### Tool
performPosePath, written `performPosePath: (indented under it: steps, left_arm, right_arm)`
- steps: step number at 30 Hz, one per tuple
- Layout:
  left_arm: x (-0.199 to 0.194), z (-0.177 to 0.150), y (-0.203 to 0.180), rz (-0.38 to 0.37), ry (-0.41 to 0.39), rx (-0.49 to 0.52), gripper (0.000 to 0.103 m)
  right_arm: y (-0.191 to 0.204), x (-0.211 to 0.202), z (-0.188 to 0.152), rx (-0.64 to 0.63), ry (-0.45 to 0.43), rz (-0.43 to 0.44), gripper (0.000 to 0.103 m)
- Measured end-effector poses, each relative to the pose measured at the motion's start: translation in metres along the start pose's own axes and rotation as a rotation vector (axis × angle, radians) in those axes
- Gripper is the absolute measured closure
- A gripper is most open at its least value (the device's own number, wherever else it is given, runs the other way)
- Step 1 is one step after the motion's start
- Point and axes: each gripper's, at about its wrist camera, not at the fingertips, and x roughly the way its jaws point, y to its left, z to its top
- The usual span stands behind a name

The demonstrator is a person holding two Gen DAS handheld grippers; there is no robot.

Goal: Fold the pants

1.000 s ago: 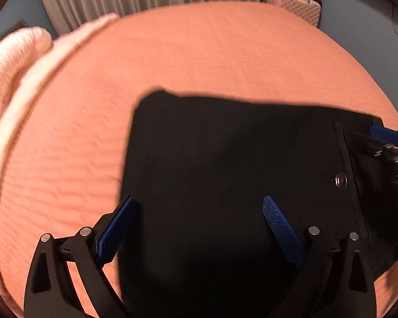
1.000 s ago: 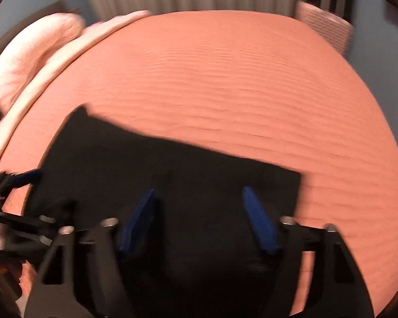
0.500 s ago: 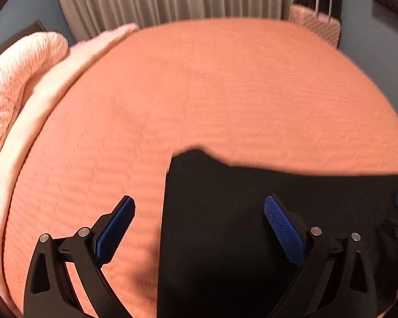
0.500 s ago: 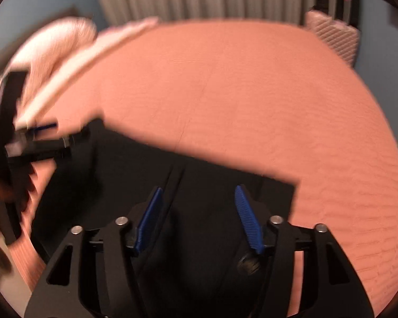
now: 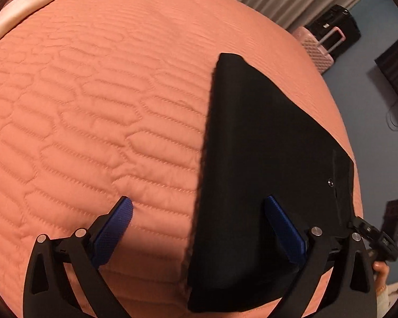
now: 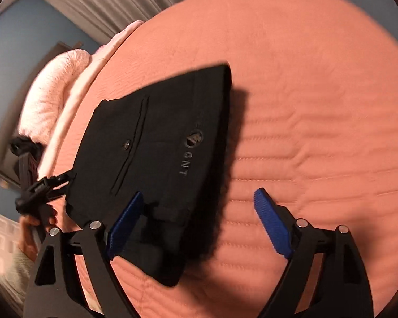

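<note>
Black pants (image 5: pixel 265 159) lay folded into a compact slab on the orange bed (image 5: pixel 92 106). Both claws, left (image 5: pixel 199 228) and right (image 6: pixel 199 220), were spread wide, the right freshly widened, nothing gripped. Soft, light, limp cloth; best taken at a folded edge.

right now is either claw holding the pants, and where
Nothing is held. The left claw and right claw both stand open over the folded black pants on the bed; the right has just been opening.
</note>
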Motion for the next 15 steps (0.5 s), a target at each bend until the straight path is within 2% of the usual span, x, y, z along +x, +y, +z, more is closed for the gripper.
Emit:
performPosePath:
  steps: [2, 4, 6, 8, 11, 13, 15]
  left_arm:
    - [0.001, 0.003, -0.006, -0.031, 0.001, 0.015, 0.006]
    - [0.008, 0.002, -0.021, -0.086, 0.018, 0.057, 0.006]
    - [0.022, 0.012, -0.035, -0.039, 0.027, 0.137, 0.006]
    - [0.025, 0.009, -0.042, -0.006, 0.025, 0.17, 0.006]
    - [0.021, 0.017, -0.031, -0.06, 0.011, 0.13, 0.006]
    - [0.022, 0.02, -0.023, -0.114, 0.006, 0.068, 0.006]
    - [0.026, 0.023, -0.017, -0.164, 0.005, 0.02, 0.006]
  right_arm:
    - [-0.002, -0.001, 0.0, 0.007, -0.025, 0.031, 0.017]
    - [-0.002, -0.005, -0.003, -0.002, -0.037, 0.109, 0.019]
    - [0.004, -0.003, -0.008, -0.008, -0.023, 0.168, 0.019]
    - [0.012, 0.003, -0.012, -0.027, 0.0, 0.148, 0.018]
    - [0.017, 0.01, -0.01, -0.018, -0.006, 0.153, 0.018]
    - [0.013, 0.012, -0.004, 0.033, -0.015, 0.225, 0.018]
    - [0.011, 0.015, -0.002, 0.053, -0.027, 0.253, 0.021]
